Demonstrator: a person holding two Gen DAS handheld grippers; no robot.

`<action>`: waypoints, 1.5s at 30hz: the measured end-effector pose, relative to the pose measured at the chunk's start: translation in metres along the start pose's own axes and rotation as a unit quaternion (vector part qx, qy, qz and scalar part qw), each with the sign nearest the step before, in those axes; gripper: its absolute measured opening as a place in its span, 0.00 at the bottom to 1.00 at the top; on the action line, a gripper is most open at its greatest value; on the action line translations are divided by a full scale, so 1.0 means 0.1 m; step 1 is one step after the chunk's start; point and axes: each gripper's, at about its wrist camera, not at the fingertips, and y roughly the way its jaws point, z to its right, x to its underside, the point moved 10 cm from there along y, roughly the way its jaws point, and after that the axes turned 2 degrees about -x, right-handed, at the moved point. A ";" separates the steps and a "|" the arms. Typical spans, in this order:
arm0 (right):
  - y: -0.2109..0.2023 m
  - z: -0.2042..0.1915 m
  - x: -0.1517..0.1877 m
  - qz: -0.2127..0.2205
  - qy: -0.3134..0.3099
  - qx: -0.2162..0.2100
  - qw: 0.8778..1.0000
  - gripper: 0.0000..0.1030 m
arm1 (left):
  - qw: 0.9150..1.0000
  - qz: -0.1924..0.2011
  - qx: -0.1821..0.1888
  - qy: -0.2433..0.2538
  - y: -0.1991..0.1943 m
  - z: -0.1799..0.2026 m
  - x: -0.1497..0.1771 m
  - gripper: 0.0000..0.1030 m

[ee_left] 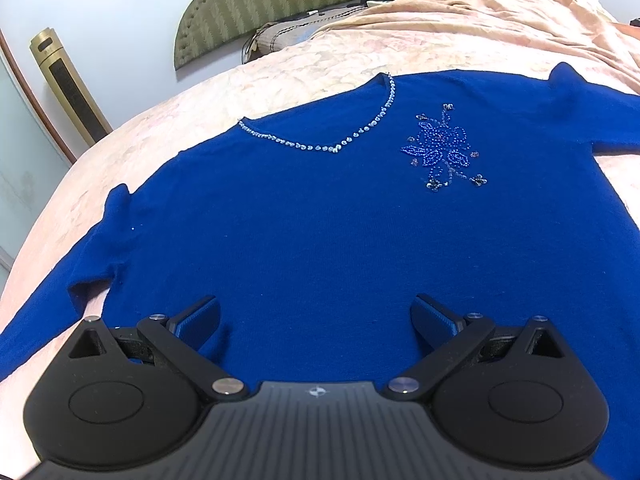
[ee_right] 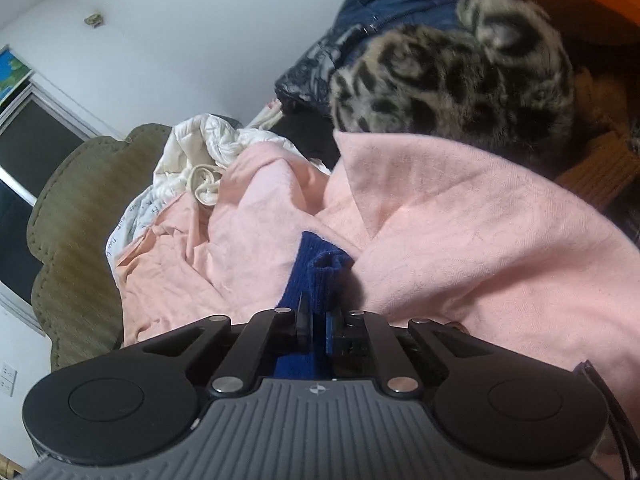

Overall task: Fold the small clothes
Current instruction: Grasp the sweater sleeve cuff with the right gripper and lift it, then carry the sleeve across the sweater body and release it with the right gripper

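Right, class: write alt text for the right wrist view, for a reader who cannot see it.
The right gripper is shut on the ribbed cuff of a blue sweater sleeve, held over a rumpled pink bedsheet. Behind lie a leopard-print fleece, a dark jacket and white bedding.

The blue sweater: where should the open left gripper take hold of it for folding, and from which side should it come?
Probably the sleeve on the left, near its shoulder, coming in from the bed's bare side. The sweater lies flat, face up, so its middle offers no edge; the sleeve edge does. The left gripper is open above the hem, while the right gripper already pinches the other cuff.
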 end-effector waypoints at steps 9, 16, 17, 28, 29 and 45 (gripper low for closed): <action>-0.67 -0.53 -0.37 0.110 -0.138 0.033 0.984 0.08 | 1.000 -0.004 0.005 -0.029 0.01 -0.23 0.06 1.00; -0.82 -1.64 0.46 0.087 -0.292 -0.034 0.952 0.08 | 0.999 -0.002 -0.004 -0.054 0.01 -0.56 0.13 1.00; -0.83 -1.81 0.65 0.075 -0.309 -0.050 0.947 0.08 | 0.998 -0.003 -0.007 -0.058 0.02 -0.62 0.14 1.00; -0.80 -3.13 2.83 -0.061 -0.399 -0.174 0.898 0.09 | 0.994 -0.017 -0.024 -0.108 0.12 -1.15 0.34 1.00; -0.79 -3.20 3.02 -0.078 -0.400 -0.182 0.895 0.09 | 0.993 -0.019 -0.025 -0.110 0.13 -1.18 0.36 1.00; -0.84 -3.78 4.87 -0.191 -0.430 -0.224 0.854 0.09 | 0.991 -0.027 -0.039 -0.125 0.18 -1.47 0.50 1.00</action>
